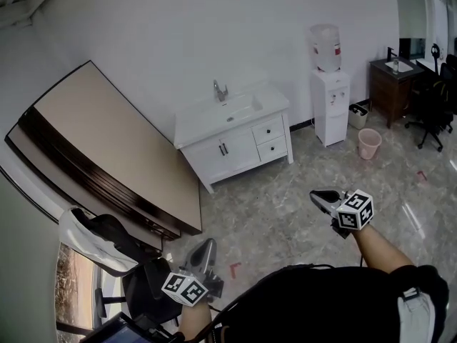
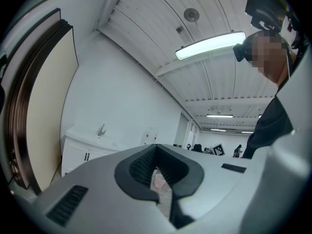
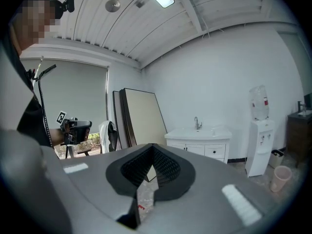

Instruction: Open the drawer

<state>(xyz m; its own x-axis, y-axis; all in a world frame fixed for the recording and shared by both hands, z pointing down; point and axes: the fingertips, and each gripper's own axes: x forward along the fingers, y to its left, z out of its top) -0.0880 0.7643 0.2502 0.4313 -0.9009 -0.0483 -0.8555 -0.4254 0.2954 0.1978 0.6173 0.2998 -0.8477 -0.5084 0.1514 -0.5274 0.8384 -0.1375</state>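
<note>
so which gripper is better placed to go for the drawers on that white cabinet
Right, I'd say: the right gripper is nearer the drawers and its view has them ahead; the left gripper is further back.

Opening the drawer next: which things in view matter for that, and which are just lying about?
For the job:
white vanity cabinet, upper drawer, lower drawer, left gripper, right gripper, both shut and empty.

Lying about:
water dispenser, pink bin, leaning boards, chair with clothes, dark desk.
</note>
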